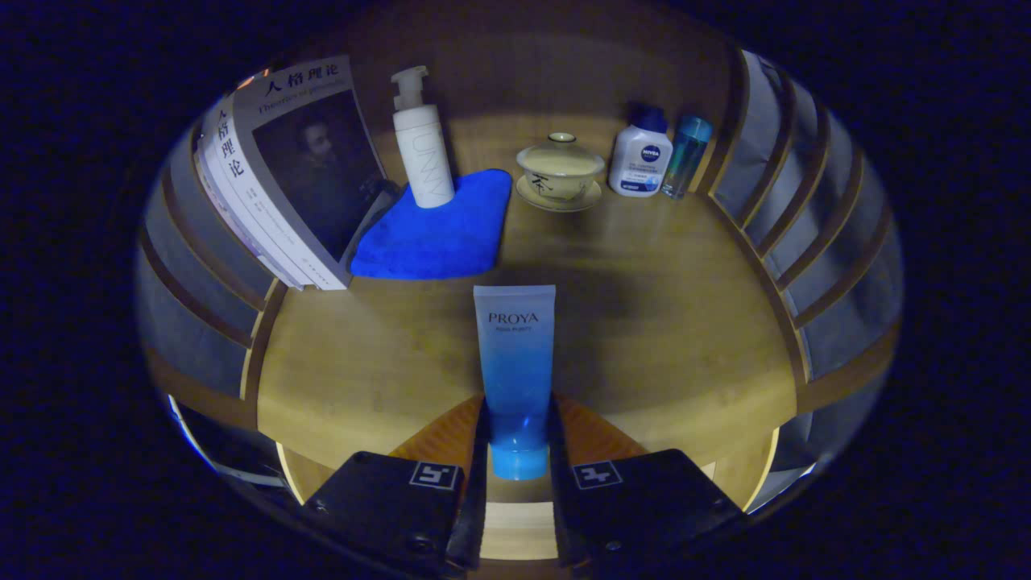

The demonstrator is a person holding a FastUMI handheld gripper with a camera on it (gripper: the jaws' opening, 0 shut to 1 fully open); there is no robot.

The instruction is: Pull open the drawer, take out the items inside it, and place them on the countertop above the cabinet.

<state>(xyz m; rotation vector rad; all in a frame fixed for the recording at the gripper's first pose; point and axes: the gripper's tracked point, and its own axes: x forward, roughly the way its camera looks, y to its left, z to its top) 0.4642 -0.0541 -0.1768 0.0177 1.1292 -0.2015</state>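
Note:
A blue-and-white cosmetic tube [515, 354] points away from me, cap end toward me, over the wooden countertop [676, 338]. My gripper [518, 439] is shut on the tube near its blue cap, with one finger pressing on each side. The tube's far end reaches toward a folded blue cloth [439, 229]. I cannot tell whether the tube rests on the wood or hangs just above it.
A white pump bottle [423, 149] stands on the cloth. Books [278, 173] lean at the left. A lidded tea bowl on a saucer [560, 173], a white lotion bottle [640, 157] and a teal bottle [687, 157] stand at the back. Slatted walls [805, 217] flank both sides.

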